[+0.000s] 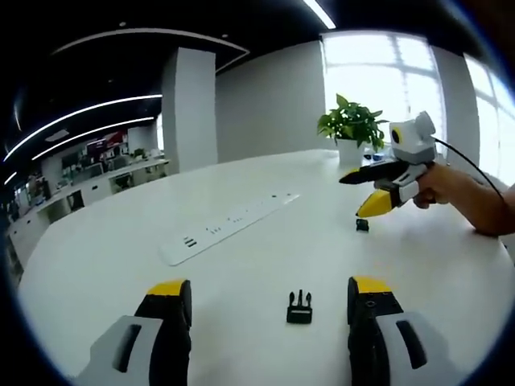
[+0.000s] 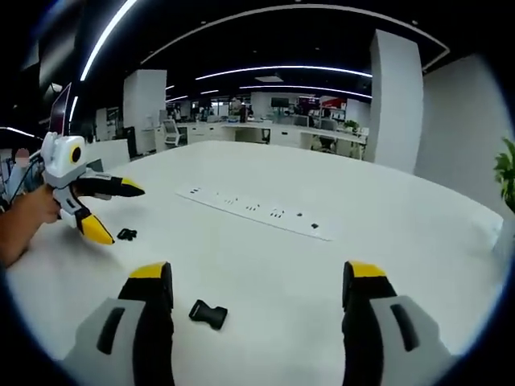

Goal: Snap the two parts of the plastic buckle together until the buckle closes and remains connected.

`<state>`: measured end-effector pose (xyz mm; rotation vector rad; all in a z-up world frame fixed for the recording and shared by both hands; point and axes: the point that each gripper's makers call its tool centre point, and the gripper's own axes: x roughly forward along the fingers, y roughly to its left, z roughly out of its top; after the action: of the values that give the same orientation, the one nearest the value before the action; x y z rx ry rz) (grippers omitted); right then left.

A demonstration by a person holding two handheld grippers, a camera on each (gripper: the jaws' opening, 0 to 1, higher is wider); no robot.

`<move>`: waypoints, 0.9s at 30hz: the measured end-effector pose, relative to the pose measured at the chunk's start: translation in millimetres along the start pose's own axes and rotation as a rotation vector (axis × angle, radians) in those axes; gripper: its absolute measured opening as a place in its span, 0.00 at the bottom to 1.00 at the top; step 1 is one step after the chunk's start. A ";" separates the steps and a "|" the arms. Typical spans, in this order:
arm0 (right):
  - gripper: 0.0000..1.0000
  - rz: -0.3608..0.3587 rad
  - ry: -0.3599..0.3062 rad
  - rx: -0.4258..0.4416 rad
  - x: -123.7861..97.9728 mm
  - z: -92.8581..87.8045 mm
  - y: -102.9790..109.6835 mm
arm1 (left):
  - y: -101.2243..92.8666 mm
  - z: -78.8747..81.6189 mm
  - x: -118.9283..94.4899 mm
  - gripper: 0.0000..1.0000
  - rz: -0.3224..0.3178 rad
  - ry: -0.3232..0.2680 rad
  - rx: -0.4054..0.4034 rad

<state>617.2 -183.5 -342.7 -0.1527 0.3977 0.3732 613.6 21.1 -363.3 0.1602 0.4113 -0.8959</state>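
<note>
The pronged buckle part [image 1: 299, 307] lies flat on the white table [image 1: 241, 273], between and just ahead of my left gripper's [image 1: 269, 289] open jaws. Nothing is held in them. In the right gripper view the same part [image 2: 126, 235] sits just under the left gripper [image 2: 127, 215], which a hand holds. The other buckle part [image 2: 208, 314], small and black, rests on the table [image 2: 282, 265] between my right gripper's [image 2: 257, 273] open jaws, nearer the left jaw. In the left gripper view that part [image 1: 362, 225] lies just below the open right gripper [image 1: 354, 195].
A long white power strip [image 1: 229, 227] lies across the middle of the table, also seen in the right gripper view [image 2: 257, 211]. A potted plant [image 1: 352, 125] stands at the far table edge. A white pillar [image 2: 396, 100] and office desks lie beyond.
</note>
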 end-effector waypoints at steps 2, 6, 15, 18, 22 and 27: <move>0.85 -0.012 -0.009 0.008 0.0 1.4 -3.5 | 0.2 0.0 0.3 0.80 0.001 0.001 0.002; 0.82 -0.008 -0.004 0.014 0.8 0.2 -0.9 | -1.4 1.2 -0.2 0.79 -0.005 0.001 0.000; 0.57 0.230 0.077 -0.193 -4.9 -9.2 40.2 | 0.3 1.0 -5.1 0.71 -0.028 -0.001 -0.018; 0.29 0.262 0.100 -0.218 -13.5 -13.6 43.1 | 1.0 2.5 -6.4 0.62 -0.030 -0.007 -0.014; 0.39 0.275 0.111 -0.184 -11.0 -17.4 48.3 | -3.2 -1.2 -7.0 0.59 -0.051 0.019 0.004; 0.34 0.282 0.133 -0.183 -12.4 -21.8 48.4 | -8.2 -5.5 -6.6 0.52 -0.073 0.043 0.018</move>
<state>580.4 -147.6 -361.1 -0.3024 0.5186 0.6802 602.0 22.5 -365.3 0.1815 0.4513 -0.9692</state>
